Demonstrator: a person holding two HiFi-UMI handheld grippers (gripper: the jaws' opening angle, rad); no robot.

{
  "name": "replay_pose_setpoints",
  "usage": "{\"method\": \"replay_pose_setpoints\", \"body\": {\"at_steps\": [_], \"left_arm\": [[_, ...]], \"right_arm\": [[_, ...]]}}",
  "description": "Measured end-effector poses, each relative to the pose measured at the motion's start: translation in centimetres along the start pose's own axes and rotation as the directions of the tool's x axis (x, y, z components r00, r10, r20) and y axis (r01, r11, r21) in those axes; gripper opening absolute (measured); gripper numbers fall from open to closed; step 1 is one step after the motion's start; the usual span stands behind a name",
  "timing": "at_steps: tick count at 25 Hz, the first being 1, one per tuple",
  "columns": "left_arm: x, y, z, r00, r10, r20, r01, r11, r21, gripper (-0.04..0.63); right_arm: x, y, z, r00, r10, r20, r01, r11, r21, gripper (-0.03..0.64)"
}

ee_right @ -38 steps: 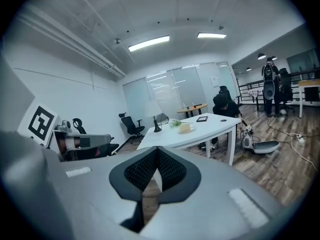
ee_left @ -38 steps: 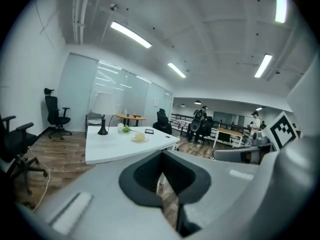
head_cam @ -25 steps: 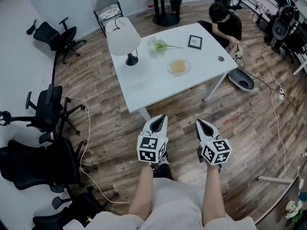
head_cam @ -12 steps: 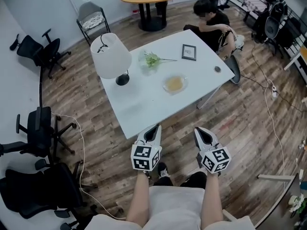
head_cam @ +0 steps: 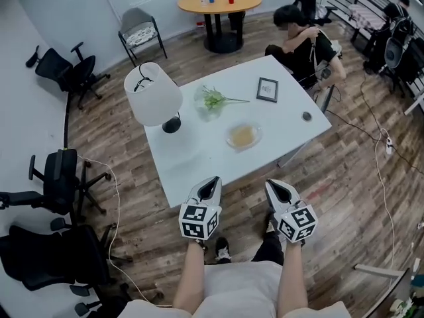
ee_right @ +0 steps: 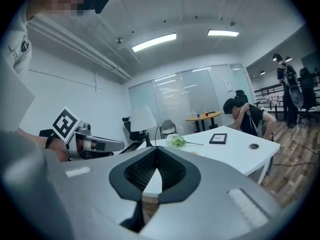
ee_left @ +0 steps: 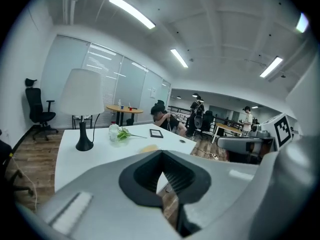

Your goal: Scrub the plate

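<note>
Chairs [head_cam: 63,177] on castors stand on the wood floor at the far left, and a lamp [head_cam: 154,95] with a white shade sits on the left part of the white table [head_cam: 192,158]. The left gripper [head_cam: 211,181] is held just off the table's near edge. Its jaws are closed tip to tip with nothing between them, and only the table shows through the hollow between its pads. Behind it, a small clear vase [head_cam: 211,101] holds a green sprig [head_cam: 228,100] whose stem runs out to the right. The plate [head_cam: 229,138], clear glass, sits near the middle of the table and well apart from both grippers. It holds a pale yellow-brown mass [head_cam: 243,136] that is too small to identify. The right gripper [head_cam: 275,185] hovers beside the left one, its jaws likewise pressed together and empty. Further right on the table lie a dark picture frame [head_cam: 267,89] and a small dark disc [head_cam: 306,116]. Beyond the far corner a person [head_cam: 305,42] sits with a hand raised to the head. Further back, a round wooden table [head_cam: 248,2] carries a blue cup and a red cup. Compared with a second ago, the white table lies closer to the gripper tips, and the plate, vase and frame keep their places on it. Both grippers are closed as before.
</note>
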State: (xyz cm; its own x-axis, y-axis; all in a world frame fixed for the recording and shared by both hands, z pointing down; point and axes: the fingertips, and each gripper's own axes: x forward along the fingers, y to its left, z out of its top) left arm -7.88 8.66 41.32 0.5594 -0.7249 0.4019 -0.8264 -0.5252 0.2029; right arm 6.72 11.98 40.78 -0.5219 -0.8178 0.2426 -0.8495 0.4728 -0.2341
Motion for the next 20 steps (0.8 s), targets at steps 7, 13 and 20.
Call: {"method": "replay_pose_setpoints", "body": {"at_steps": [7, 13, 20], "left_arm": [[5.0, -0.6, 1.8, 0.989, 0.143, -0.018, -0.143, 0.99, 0.002, 0.002], [9.0, -3.9, 3.3, 0.981, 0.192, 0.021, -0.182, 0.955, -0.235, 0.002], [8.2, -4.8, 2.7, 0.937, 0.348, 0.001, -0.338, 0.911, -0.236, 0.002]], "right_arm": [[2.8, -6.0, 1.4, 0.991, 0.13, -0.024, -0.13, 0.991, 0.001, 0.025], [4.4, -10.8, 3.5, 0.966, 0.242, -0.087, -0.244, 0.969, -0.022, 0.025], [6.4, -12.0, 4.3, 0.916, 0.377, -0.133, -0.388, 0.92, -0.062, 0.025]]}}
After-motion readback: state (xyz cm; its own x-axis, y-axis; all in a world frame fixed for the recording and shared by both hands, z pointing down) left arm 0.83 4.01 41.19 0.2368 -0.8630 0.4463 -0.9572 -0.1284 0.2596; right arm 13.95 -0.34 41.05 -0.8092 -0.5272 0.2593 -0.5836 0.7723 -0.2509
